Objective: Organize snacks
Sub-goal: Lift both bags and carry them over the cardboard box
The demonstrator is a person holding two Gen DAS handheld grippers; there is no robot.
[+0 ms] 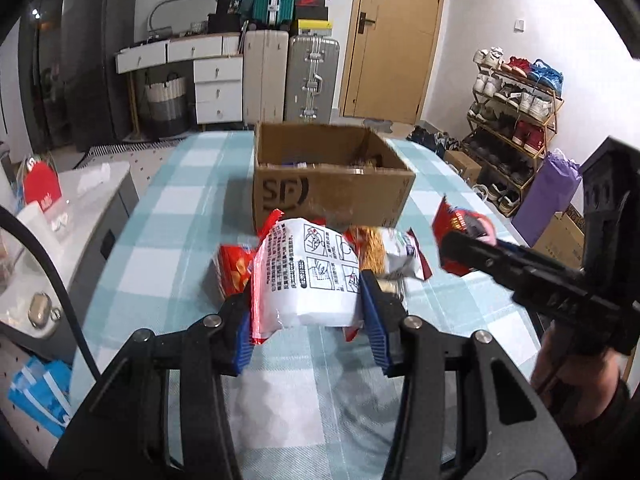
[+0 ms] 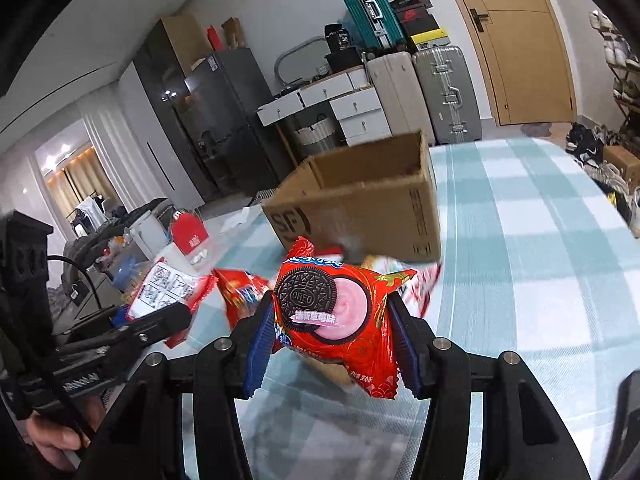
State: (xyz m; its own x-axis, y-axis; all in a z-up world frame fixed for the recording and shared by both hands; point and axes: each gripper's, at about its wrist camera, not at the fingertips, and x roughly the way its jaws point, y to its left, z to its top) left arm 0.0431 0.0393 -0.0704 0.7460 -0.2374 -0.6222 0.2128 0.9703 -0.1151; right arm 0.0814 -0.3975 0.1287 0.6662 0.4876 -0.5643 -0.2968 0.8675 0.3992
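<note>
My left gripper [image 1: 310,322] is shut on a white snack packet with red edges [image 1: 308,276], held above the checked tablecloth [image 1: 172,216]. My right gripper [image 2: 332,344] is shut on a red Oreo packet [image 2: 332,312]; that same packet [image 1: 460,226] shows at the right of the left wrist view. An open cardboard box [image 1: 332,176] stands on the table beyond both packets, also seen from the right wrist [image 2: 360,208]. Other snack packets [image 1: 384,256] lie in a small pile in front of the box.
A low side cabinet [image 1: 92,208] with a red card and clutter stands left of the table. Suitcases [image 1: 312,76], drawers and a door line the far wall. A shoe rack [image 1: 516,120] stands at the right. A person's hand [image 2: 60,432] holds the left gripper.
</note>
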